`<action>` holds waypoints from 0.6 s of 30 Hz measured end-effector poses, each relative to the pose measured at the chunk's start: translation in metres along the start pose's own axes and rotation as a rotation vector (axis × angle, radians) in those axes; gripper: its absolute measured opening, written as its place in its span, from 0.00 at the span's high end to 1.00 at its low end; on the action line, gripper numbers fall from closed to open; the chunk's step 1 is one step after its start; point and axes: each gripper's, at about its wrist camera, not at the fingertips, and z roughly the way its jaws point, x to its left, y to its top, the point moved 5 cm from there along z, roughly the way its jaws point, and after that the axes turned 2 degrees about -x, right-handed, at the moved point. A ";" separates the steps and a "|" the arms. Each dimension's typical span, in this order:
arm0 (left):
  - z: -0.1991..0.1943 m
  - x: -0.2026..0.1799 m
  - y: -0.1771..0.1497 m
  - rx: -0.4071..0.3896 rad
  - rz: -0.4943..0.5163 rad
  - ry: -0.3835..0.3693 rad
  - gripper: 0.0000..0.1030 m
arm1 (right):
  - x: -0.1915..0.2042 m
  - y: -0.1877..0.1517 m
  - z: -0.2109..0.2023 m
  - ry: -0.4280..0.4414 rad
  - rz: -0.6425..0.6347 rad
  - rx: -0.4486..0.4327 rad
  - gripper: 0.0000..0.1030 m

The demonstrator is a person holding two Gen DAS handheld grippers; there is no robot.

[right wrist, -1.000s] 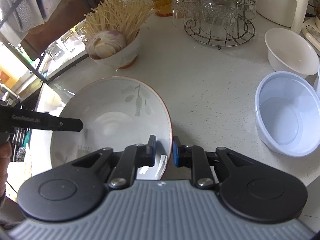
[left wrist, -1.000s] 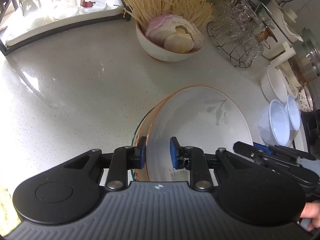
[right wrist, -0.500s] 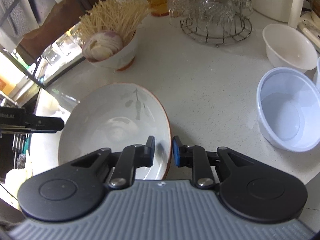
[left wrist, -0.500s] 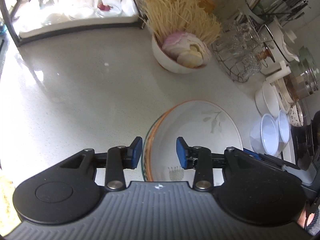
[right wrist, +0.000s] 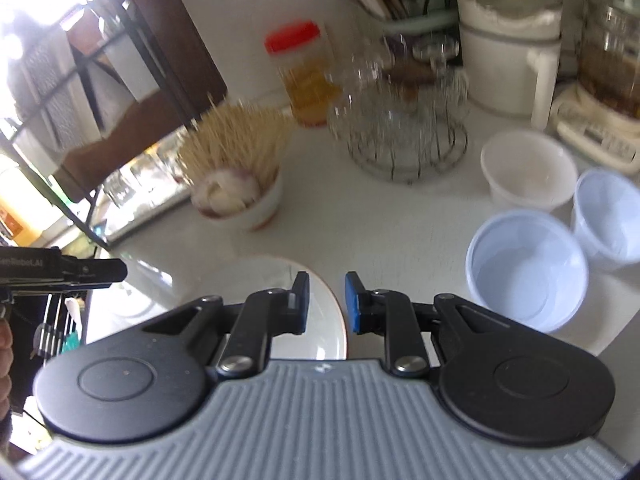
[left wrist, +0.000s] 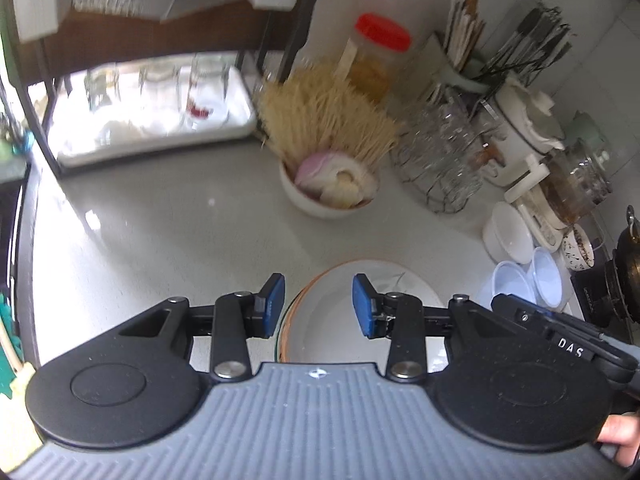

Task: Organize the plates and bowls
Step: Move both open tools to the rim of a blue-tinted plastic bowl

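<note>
A stack of orange-rimmed white plates point(left wrist: 332, 320) lies on the counter, the top one with a leaf pattern; it also shows in the right wrist view point(right wrist: 316, 332). My left gripper point(left wrist: 318, 307) is open and raised above the stack's left rim, touching nothing. My right gripper point(right wrist: 327, 300) is open above the stack's right rim, also apart from it. Two pale blue plastic bowls point(right wrist: 528, 268) and a white bowl point(right wrist: 528, 168) stand to the right.
A white bowl of noodles and onion point(left wrist: 328, 184) stands behind the plates. A wire rack of glasses point(left wrist: 444, 168), a red-lidded jar point(left wrist: 372, 60), a white kettle point(right wrist: 508, 52) and utensil holders line the back. A tray of glasses point(left wrist: 152, 116) sits under a shelf at left.
Both grippers have let go of the plate stack, opened and lifted up and back, so the stack looks smaller and lower in both views. The stack now rests on the counter.
</note>
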 end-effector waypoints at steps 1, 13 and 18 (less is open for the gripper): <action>-0.006 -0.004 0.002 -0.012 0.015 0.000 0.59 | 0.003 0.003 -0.005 -0.001 -0.006 -0.014 0.77; -0.037 -0.047 0.003 -0.060 0.144 0.012 0.59 | 0.016 0.021 -0.049 -0.013 0.029 -0.135 0.77; -0.035 -0.071 0.003 -0.077 0.153 0.037 0.59 | -0.003 0.032 -0.061 -0.013 0.004 -0.188 0.77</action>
